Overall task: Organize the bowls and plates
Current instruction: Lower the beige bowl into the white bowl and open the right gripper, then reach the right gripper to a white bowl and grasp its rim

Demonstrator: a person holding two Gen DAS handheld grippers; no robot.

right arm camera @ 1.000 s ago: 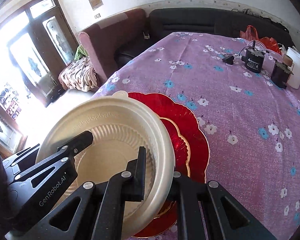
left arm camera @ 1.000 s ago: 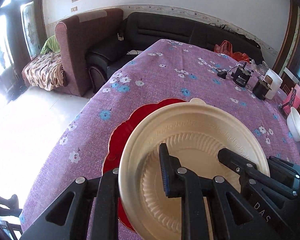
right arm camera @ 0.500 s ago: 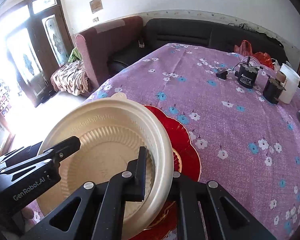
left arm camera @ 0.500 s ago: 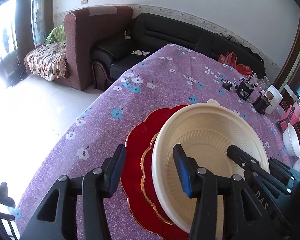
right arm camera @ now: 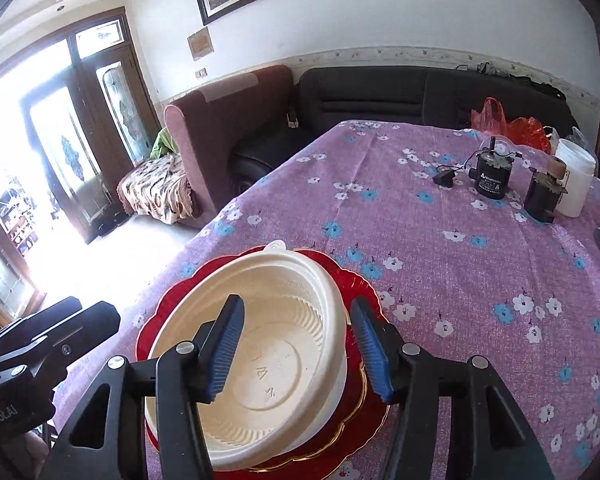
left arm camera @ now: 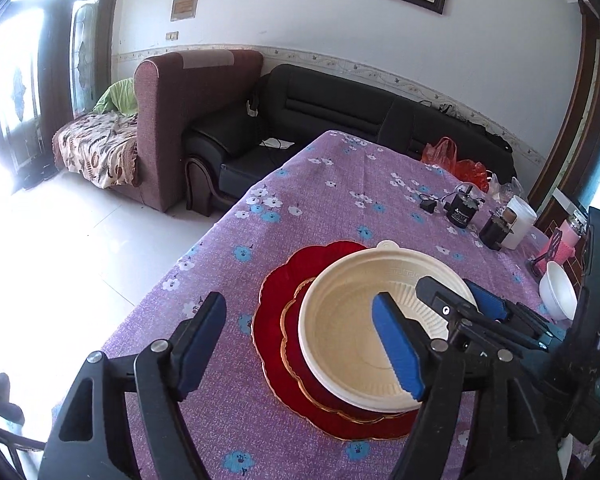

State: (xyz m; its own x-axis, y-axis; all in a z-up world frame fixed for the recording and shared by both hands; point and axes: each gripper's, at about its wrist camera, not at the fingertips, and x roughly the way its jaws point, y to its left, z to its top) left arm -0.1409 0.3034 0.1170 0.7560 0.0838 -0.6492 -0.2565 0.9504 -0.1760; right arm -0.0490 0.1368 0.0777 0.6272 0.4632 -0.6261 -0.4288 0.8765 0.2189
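Observation:
A cream plastic bowl (left arm camera: 356, 344) (right arm camera: 260, 364) rests on a small gold-rimmed red plate (left arm camera: 296, 312), which lies on a larger scalloped red plate (left arm camera: 276, 292) (right arm camera: 360, 288) on the purple flowered tablecloth. My left gripper (left arm camera: 300, 344) hovers above the bowl's left side, its jaws opening and no pad touching the rim. My right gripper (right arm camera: 296, 348) straddles the bowl's right wall; its jaws are opening too, and both pads stand clear of the wall. Each gripper shows in the other's view, the right one (left arm camera: 460, 308) and the left one (right arm camera: 40, 352).
A white bowl (left arm camera: 558, 296) sits near the table's right edge. Farther back stand a black motor (left arm camera: 462, 210) (right arm camera: 492, 176), a dark block (right arm camera: 544, 196), a white jar (left arm camera: 520, 222) (right arm camera: 576, 184) and a pink bottle (left arm camera: 566, 240). The table's left edge drops to the floor; sofas stand beyond.
Both grippers were shut on opposite sides of the bowl's rim and have let go. The bowl now rests level on the red plates. The left gripper has pulled back and up.

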